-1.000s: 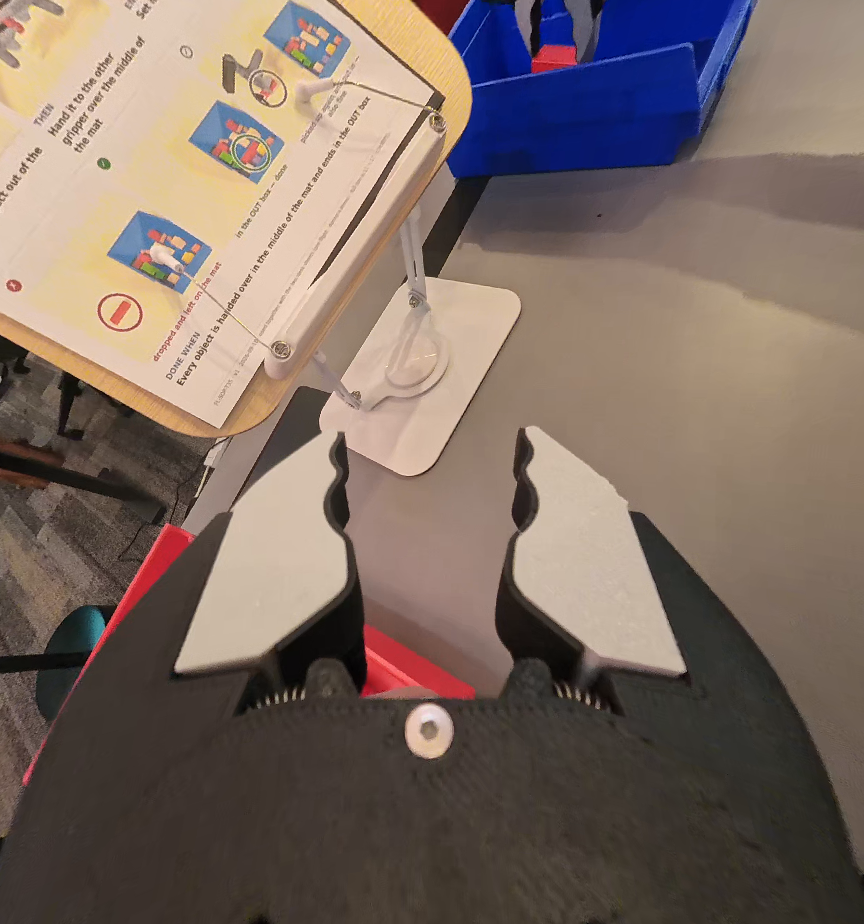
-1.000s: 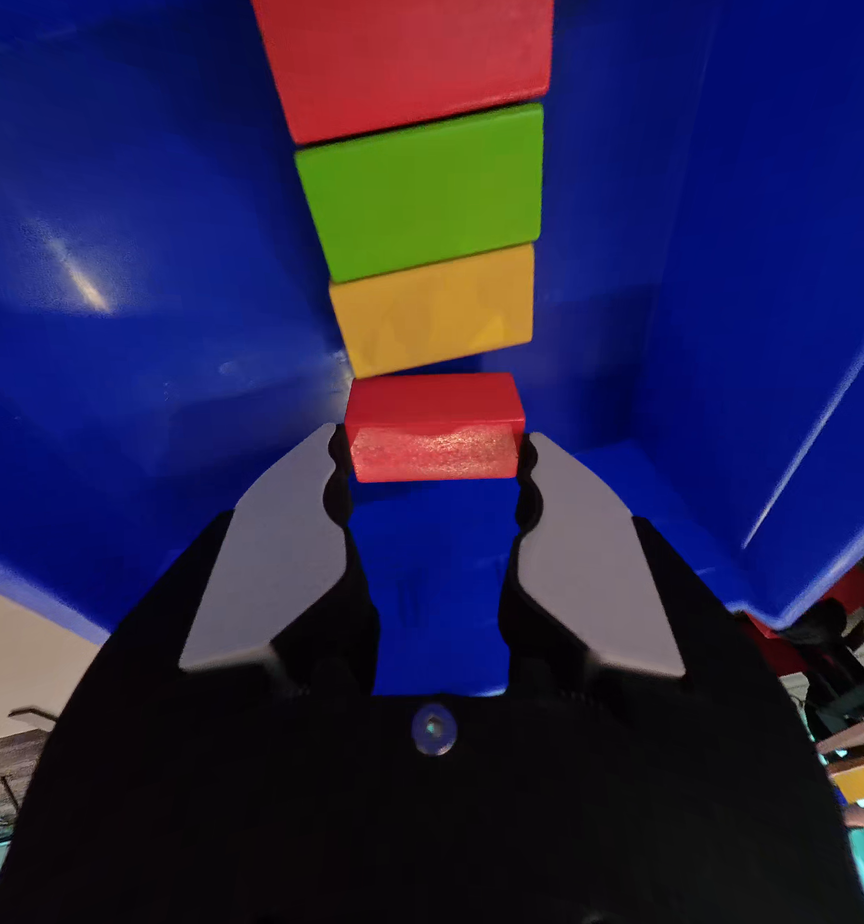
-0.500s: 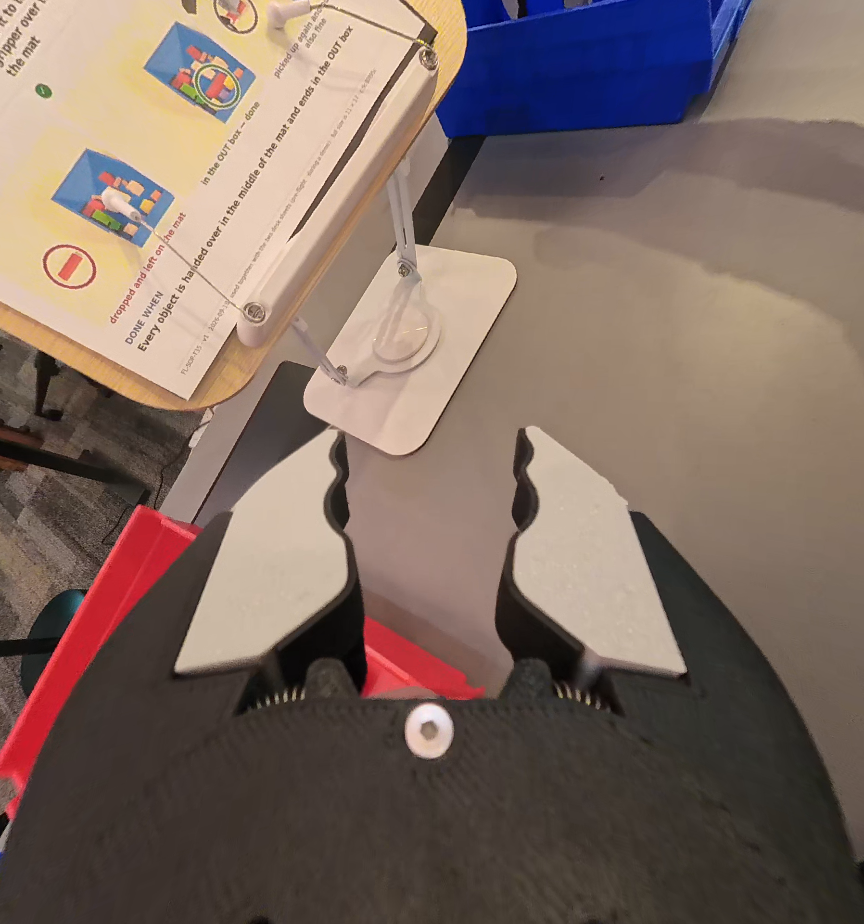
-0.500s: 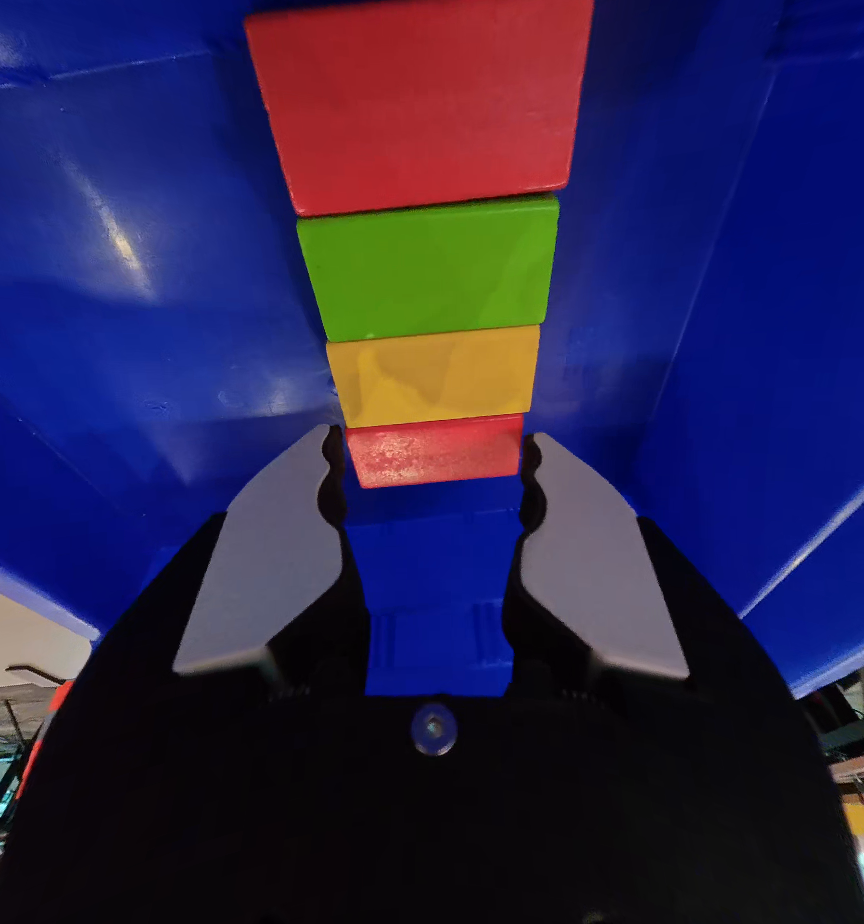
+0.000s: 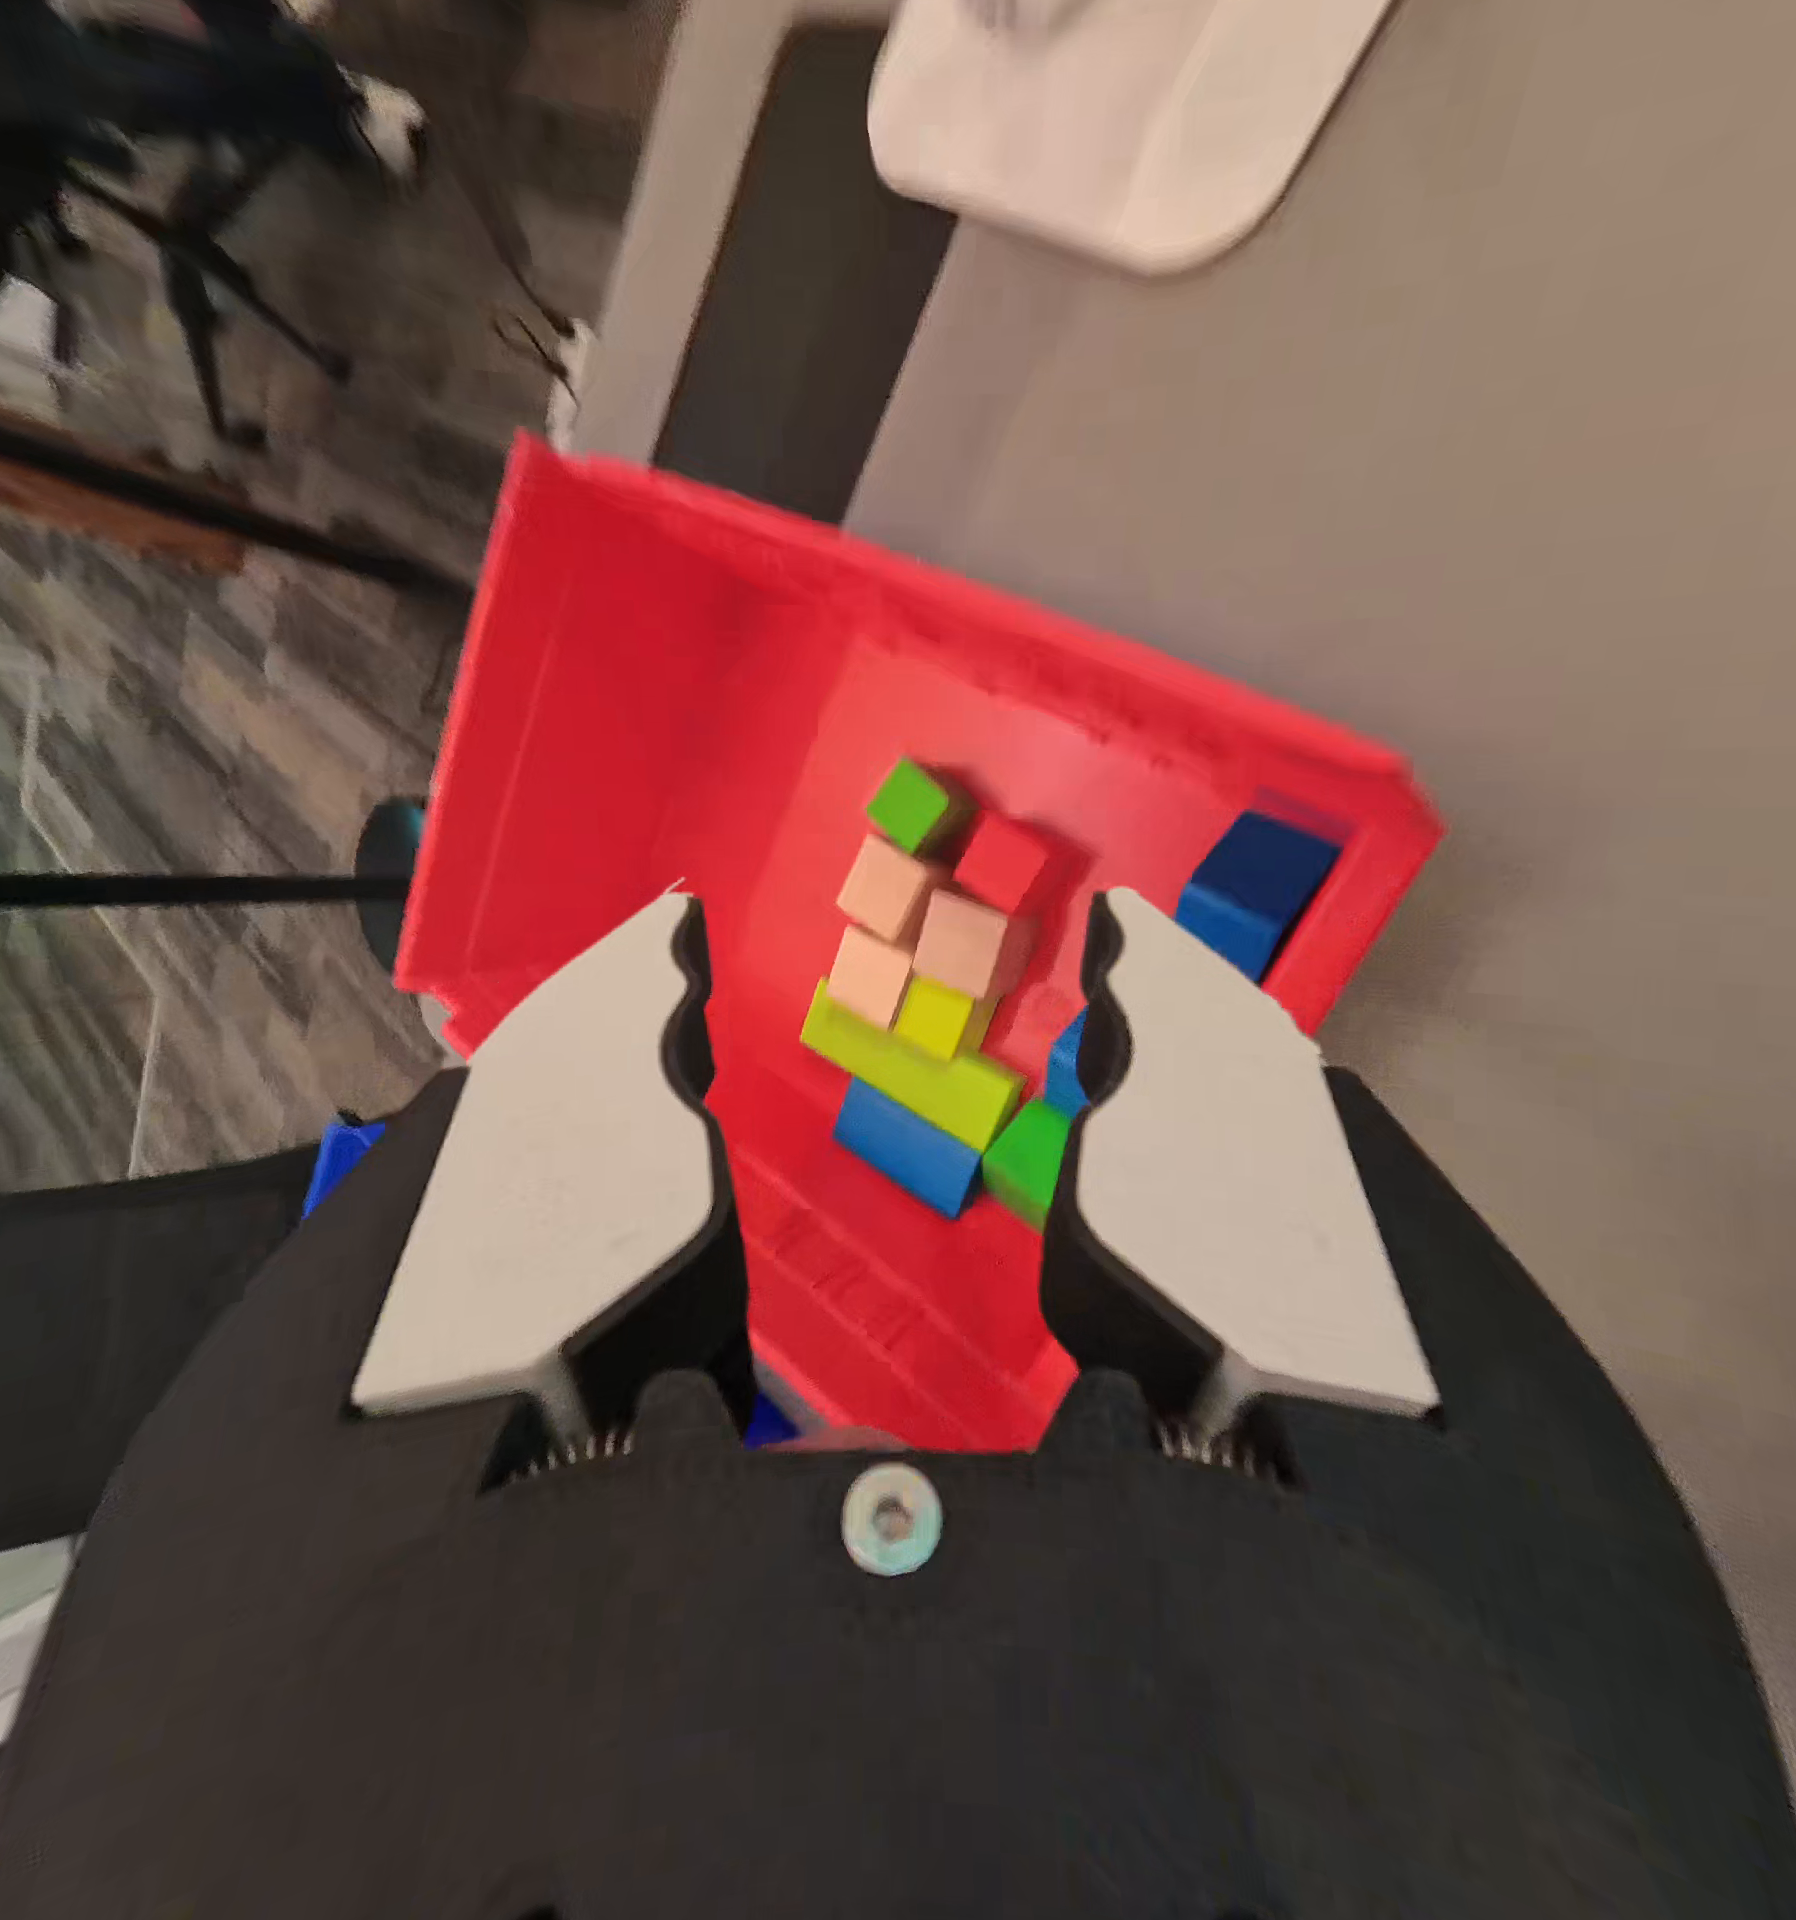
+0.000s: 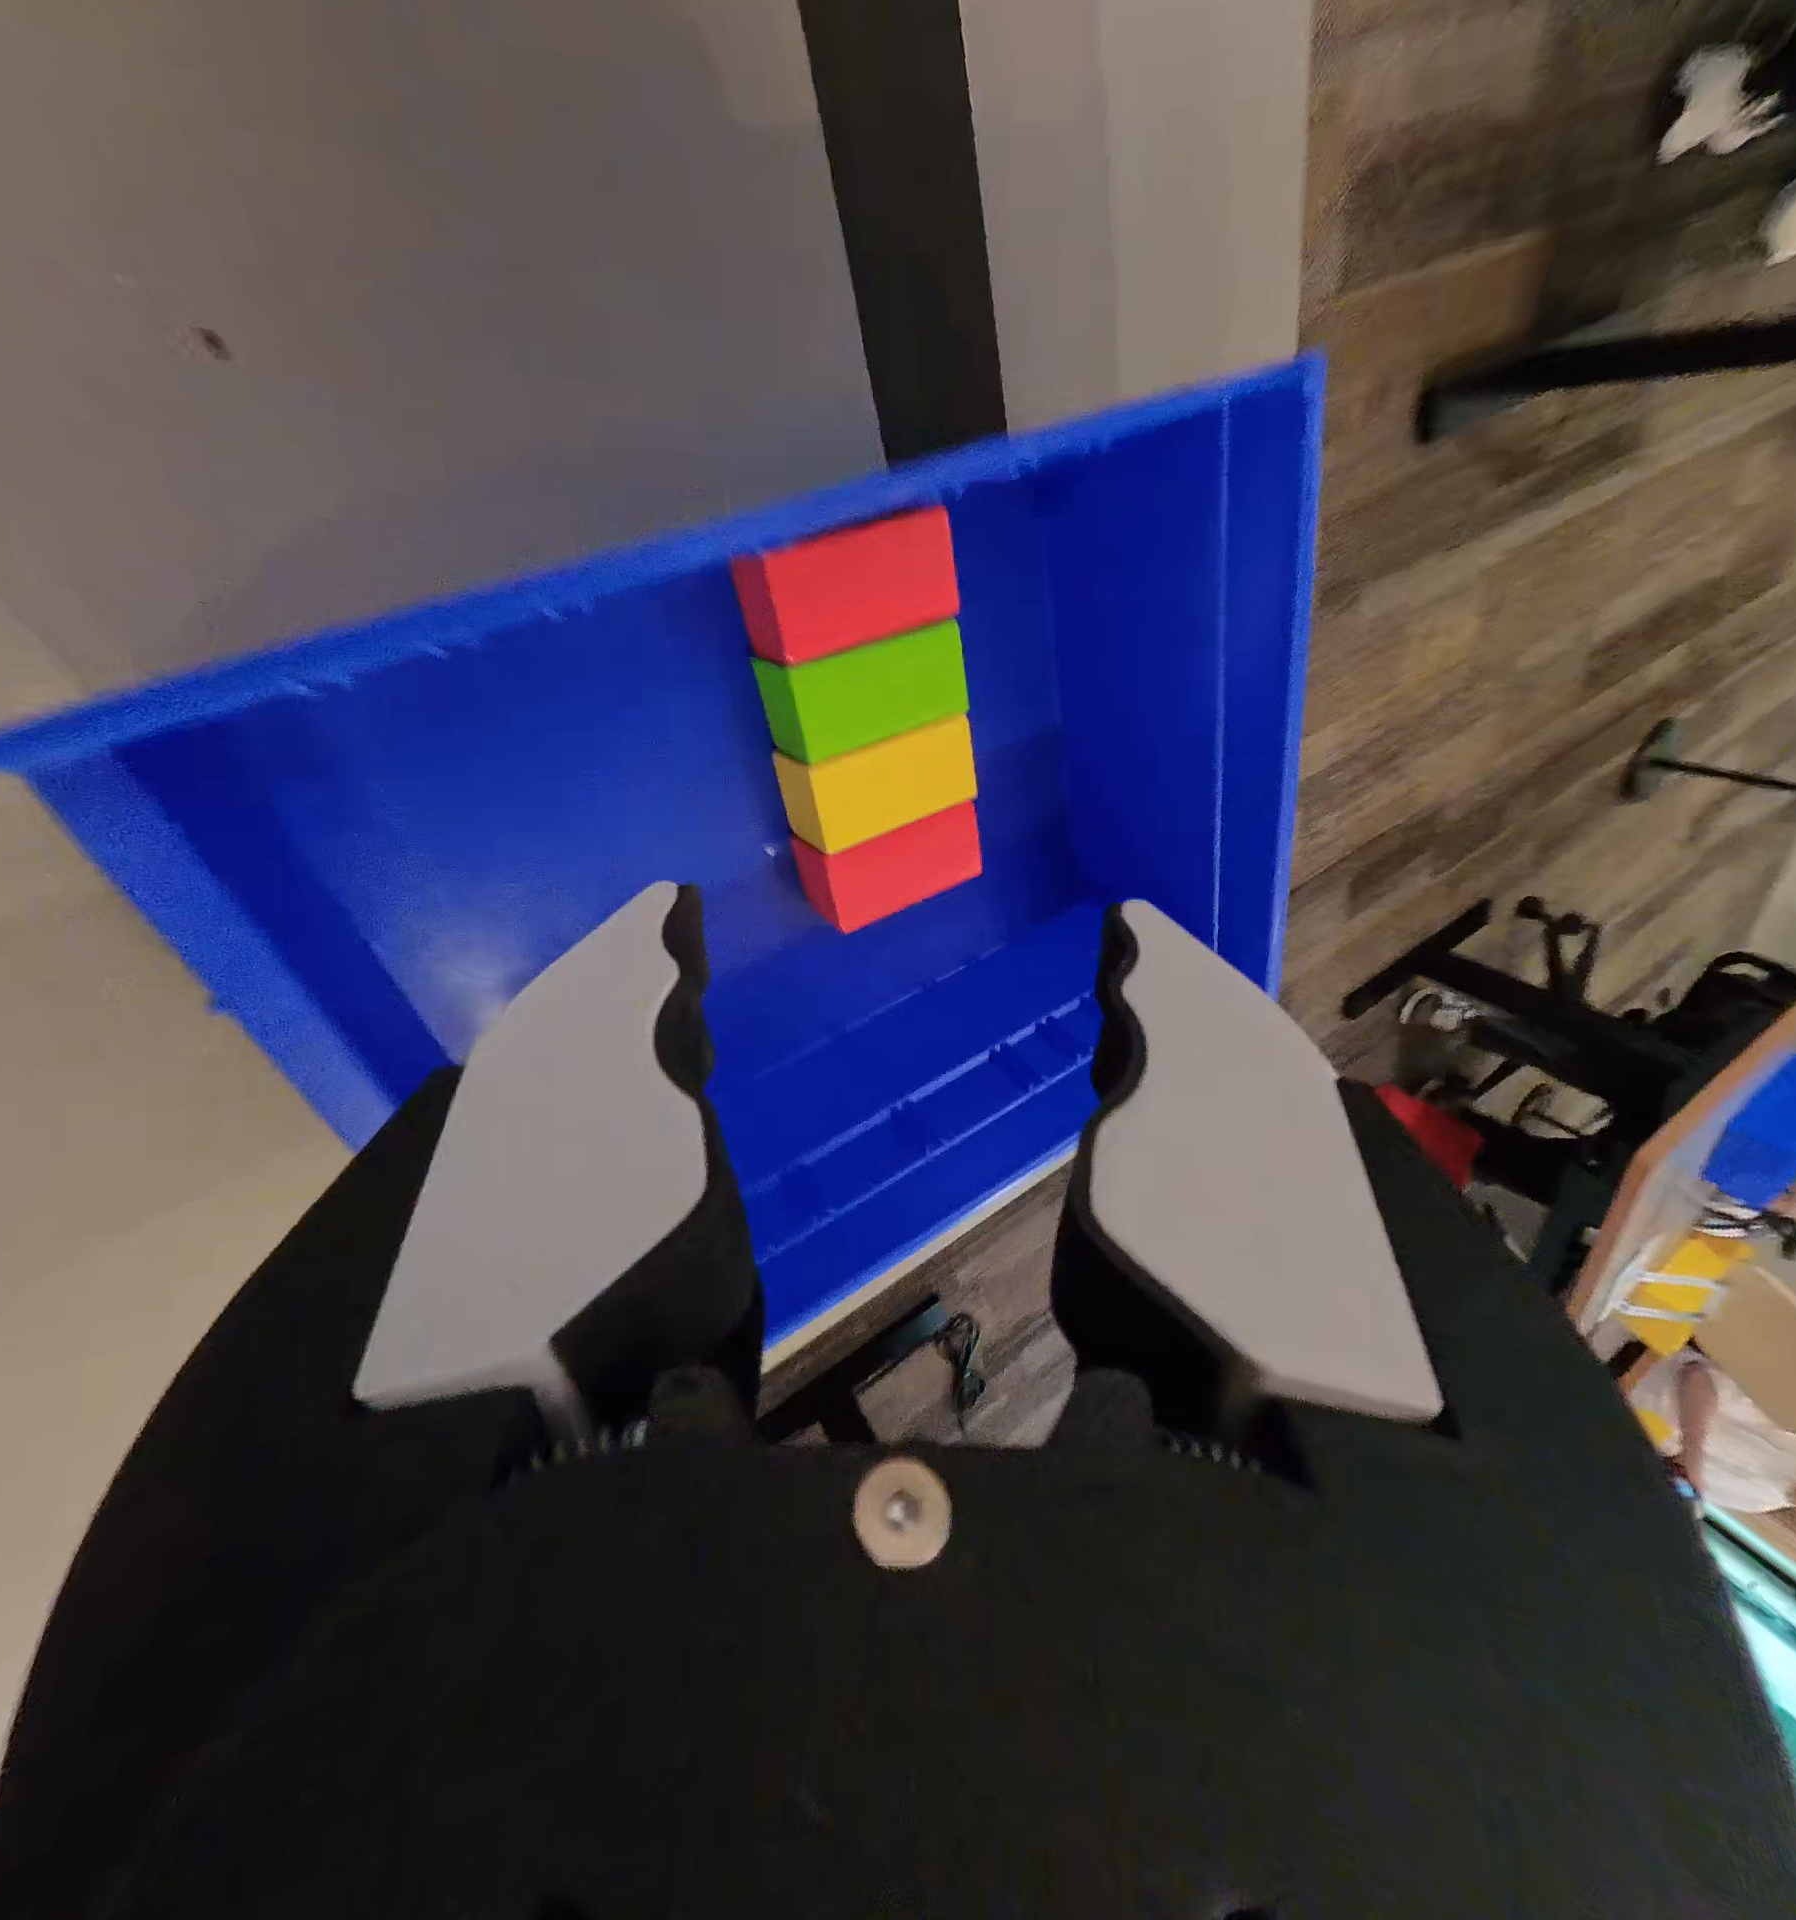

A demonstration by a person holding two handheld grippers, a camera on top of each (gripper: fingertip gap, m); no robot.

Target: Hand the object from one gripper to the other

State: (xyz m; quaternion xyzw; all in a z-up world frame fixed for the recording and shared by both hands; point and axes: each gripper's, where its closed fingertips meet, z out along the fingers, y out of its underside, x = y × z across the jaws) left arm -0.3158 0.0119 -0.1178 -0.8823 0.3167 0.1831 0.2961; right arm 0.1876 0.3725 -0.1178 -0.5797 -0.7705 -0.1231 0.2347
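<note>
In the left wrist view my left gripper (image 5: 894, 935) is open and empty above a red bin (image 5: 613, 727) that holds several small blocks: green (image 5: 909, 802), red (image 5: 1000, 862), tan (image 5: 883, 888), yellow (image 5: 933, 1016) and blue (image 5: 904, 1148). In the right wrist view my right gripper (image 6: 899, 935) is open and empty, above a blue bin (image 6: 458, 810). Inside it a row of blocks lies end to end: red (image 6: 852, 587), green (image 6: 863, 691), yellow (image 6: 878, 784) and a nearer red block (image 6: 894, 868), apart from my fingertips.
Both bins sit on a grey table (image 5: 1496, 520). A white stand base (image 5: 1133, 135) lies beyond the red bin. Patterned floor (image 5: 146, 727) lies left of the table edge; floor and furniture (image 6: 1600, 623) lie right of the blue bin. One gripper's finger ends stand about 60 centimeters off the other's.
My right gripper let go of the nearer red block beside the yellow one and pulled back out of the blue bin. My left gripper swung down from the stand to over the red bin.
</note>
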